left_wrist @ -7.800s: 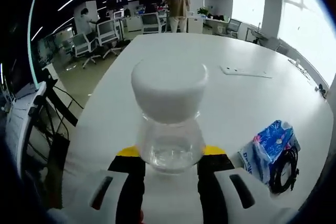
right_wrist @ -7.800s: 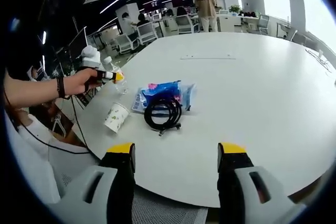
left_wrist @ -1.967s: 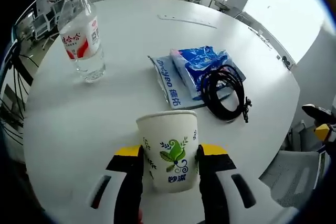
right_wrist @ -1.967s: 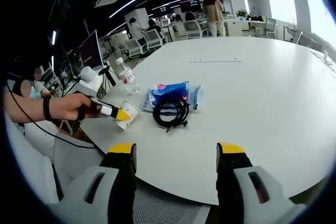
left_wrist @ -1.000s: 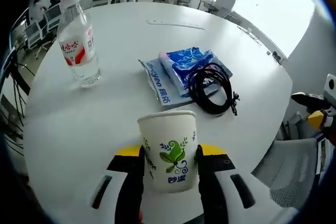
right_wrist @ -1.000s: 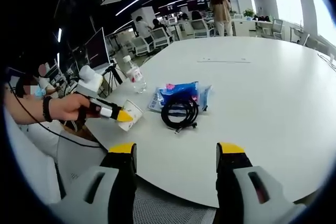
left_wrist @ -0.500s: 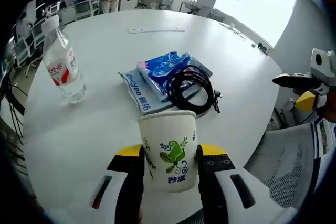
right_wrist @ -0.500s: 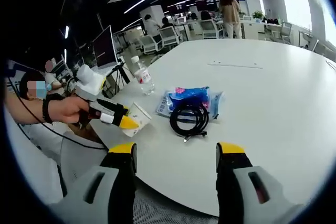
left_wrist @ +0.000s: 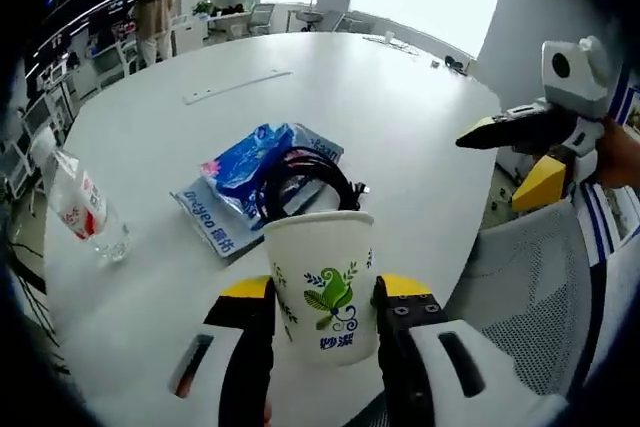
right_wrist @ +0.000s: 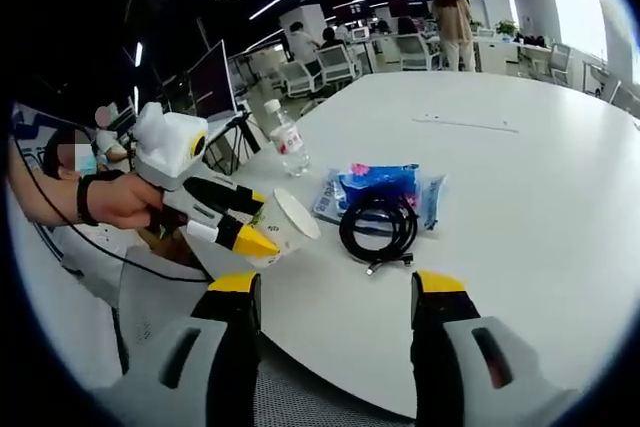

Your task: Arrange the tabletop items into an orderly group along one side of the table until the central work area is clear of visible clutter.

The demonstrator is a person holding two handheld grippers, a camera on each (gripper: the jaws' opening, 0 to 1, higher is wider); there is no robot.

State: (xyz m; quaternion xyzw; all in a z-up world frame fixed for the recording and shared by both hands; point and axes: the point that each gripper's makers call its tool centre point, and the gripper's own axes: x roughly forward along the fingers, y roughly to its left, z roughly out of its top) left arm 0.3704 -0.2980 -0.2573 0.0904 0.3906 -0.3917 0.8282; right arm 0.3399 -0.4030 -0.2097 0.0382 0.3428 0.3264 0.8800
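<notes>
Our left gripper (left_wrist: pixel 322 299) pinches a tapered paper cup (left_wrist: pixel 322 285) printed with green leaves above the smooth white table (left_wrist: pixel 400 117); our right gripper (right_wrist: pixel 335 292) stands spread and empty. Beyond lie a coiled black cable (left_wrist: pixel 300 179) on crinkly blue packets (left_wrist: pixel 245 162), and a clear plastic bottle (left_wrist: pixel 82 209).

The left gripper view is taken close behind a paper cup (left_wrist: pixel 322 282), looking down across the white table (left_wrist: pixel 330 97) toward bright windows. The right gripper view is taken from off the table's near edge, facing the office interior. The tissue pack (right_wrist: pixel 385 187), black cable coil (right_wrist: pixel 378 221) and water bottle (right_wrist: pixel 288 137) are shared by both views.
</notes>
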